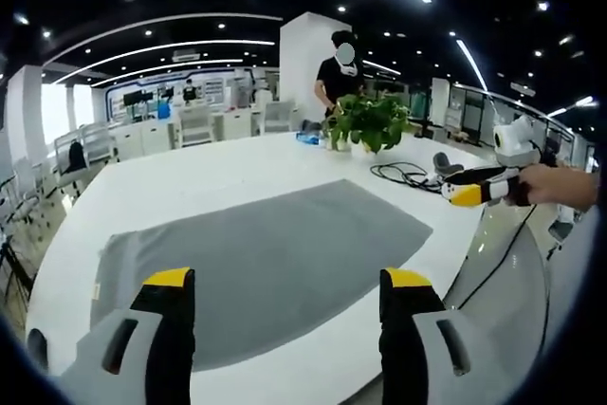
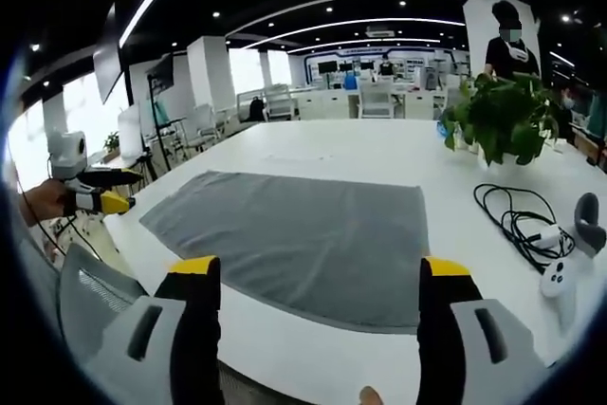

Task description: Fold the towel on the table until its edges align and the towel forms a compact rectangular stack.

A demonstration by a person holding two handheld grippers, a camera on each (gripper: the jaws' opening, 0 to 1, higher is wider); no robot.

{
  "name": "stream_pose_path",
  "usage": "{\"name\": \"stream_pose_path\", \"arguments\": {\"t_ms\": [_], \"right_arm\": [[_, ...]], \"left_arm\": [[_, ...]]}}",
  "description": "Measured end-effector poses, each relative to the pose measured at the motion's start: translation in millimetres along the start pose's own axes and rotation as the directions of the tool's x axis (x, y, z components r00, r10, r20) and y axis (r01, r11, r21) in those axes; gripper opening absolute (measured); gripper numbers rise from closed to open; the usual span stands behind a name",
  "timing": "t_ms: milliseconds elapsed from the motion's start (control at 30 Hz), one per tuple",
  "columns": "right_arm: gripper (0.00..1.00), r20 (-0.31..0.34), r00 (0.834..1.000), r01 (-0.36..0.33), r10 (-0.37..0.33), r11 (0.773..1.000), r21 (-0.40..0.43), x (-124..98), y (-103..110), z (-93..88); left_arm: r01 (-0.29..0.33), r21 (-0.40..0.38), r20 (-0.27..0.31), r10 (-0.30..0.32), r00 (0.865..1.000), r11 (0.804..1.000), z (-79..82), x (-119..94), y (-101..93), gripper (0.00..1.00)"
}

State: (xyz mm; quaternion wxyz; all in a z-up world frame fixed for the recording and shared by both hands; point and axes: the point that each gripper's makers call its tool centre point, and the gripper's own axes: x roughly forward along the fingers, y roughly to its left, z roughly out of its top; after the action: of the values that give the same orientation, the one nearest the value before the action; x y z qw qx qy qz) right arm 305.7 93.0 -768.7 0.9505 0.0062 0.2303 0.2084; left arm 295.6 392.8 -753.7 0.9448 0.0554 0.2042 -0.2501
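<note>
- Nearest in the left gripper view, the left gripper (image 1: 286, 284) has its yellow-tipped jaws spread wide with nothing between them, hovering above the near edge of the flat grey rectangular towel (image 1: 270, 258). Looks like it's lining up for a corner or edge grab, though that's a guess.
- Same deal in the right gripper view: the right gripper (image 2: 321, 270) stands wide apart and empty, aimed at the towel's opposite end.
- One towel only, lying fully spread in a single layer on the big white table (image 1: 199, 182), so no fold is done yet.
- Each gripper shows up in the other's view off to the side, held by a hand (image 1: 560, 185) out past the table edge, probably so both ends can be lifted together.
- Farther along: one coiled black cable (image 2: 512, 211), one white handheld controller (image 2: 558, 277), and one leafy green potted plant (image 2: 501, 116), all well apart from the towel.
- At the back, a person in a black shirt (image 1: 338, 78) stands behind the plant.
</note>
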Motion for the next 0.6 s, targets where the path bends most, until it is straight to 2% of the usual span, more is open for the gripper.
{"name": "stream_pose_path", "arguments": {"t_ms": [367, 600], "right_arm": [[0.86, -0.007, 1.0, 0.008, -0.009, 0.996, -0.088, -4, -29, 18.5], [0.84, -0.005, 1.0, 0.012, -0.012, 0.994, -0.109, -6, -34, 26.6]], "left_arm": [[0.051, 0.043, -0.001, -0.051, 0.999, 0.998, 8.6, 2, -24.3, 0.82], [0.088, 0.078, -0.004, -0.088, 0.996, 0.993, 13.5, 9, -40.8, 0.83]]}}
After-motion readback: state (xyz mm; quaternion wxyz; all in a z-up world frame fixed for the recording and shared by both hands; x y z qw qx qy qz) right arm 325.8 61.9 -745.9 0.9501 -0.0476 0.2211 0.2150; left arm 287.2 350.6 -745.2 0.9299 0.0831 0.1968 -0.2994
